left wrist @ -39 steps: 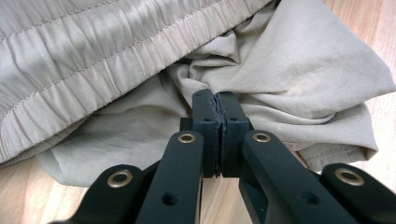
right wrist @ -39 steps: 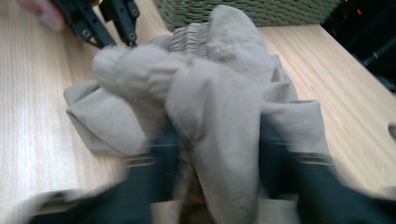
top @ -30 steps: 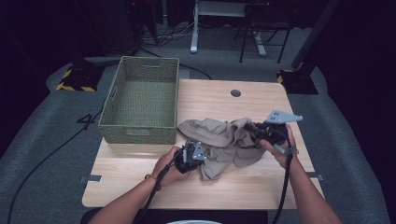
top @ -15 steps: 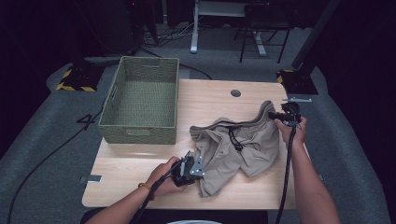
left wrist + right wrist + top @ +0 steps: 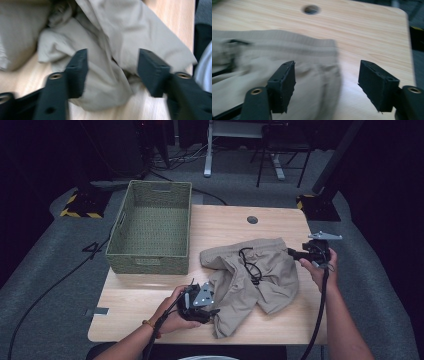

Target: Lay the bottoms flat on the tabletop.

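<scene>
With both sets of jaws just opening and gripping nothing, the khaki shorts point(image 5: 252, 277) are lying crumpled, risking a bunched regrasp.

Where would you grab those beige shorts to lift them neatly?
Probably the ribbed waistband of the shorts, approached from the table's right edge by the right gripper. It lies flat and straight there, while the legs near the left gripper are crumpled.

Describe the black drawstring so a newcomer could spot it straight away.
On the wooden table, right of the green woven basket, lies a pair of crumpled khaki shorts. The black drawstring loops out near their waistband, toward the table's middle. It is the one thin dark cord lying on pale cloth.
</scene>
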{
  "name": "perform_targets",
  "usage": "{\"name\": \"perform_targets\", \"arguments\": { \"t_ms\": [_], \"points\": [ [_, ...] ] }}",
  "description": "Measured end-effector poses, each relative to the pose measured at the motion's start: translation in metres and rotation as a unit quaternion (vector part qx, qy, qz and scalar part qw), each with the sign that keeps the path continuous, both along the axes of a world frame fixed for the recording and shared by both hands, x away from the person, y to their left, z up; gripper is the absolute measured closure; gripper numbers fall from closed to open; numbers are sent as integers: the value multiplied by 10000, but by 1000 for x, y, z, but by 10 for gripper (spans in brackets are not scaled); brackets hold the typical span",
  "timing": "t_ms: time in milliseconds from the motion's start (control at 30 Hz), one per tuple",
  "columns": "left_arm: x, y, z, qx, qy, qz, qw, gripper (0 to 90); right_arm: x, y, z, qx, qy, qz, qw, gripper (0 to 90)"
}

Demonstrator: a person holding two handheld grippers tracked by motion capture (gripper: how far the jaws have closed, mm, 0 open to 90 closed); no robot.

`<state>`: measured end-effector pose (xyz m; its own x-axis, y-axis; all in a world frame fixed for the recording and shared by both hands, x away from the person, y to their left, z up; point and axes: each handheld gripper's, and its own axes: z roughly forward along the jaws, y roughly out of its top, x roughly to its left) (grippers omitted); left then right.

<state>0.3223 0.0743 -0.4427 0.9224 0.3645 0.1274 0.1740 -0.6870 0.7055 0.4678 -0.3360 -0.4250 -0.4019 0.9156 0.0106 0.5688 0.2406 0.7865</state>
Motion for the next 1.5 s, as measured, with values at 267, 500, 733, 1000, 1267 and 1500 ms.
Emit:
{"name": "perform_targets", "arguments": {
  "t_ms": [267, 500, 733, 1000, 1267, 1500],
  "points": [
    [25, -37, -18, 212, 153, 131, 9996, 323, -57, 48, -12, -730, -43, 1672, 9832, 366],
    [45, -45, -42, 615, 413, -105, 9972, 610, -10, 47, -49, -460, 487, 1358, 9885, 386],
    [43, -26, -40, 803, 384, -187, 9959, 889, 19, 41, -63, -582, 710, 785, 9927, 490],
    [21, 23, -37, 687, 574, 90, 9959, 892, 42, 9, -61, -673, 846, -285, 9937, 461],
    [4, 59, -38, 598, 726, 335, 9950, 892, 46, 0, -61, -826, 731, -475, 9928, 388],
    [-3, 59, -26, 249, 487, 677, 9962, 654, 15, -3, -38, -249, 254, -54, 9994, 322]
  ]
}}
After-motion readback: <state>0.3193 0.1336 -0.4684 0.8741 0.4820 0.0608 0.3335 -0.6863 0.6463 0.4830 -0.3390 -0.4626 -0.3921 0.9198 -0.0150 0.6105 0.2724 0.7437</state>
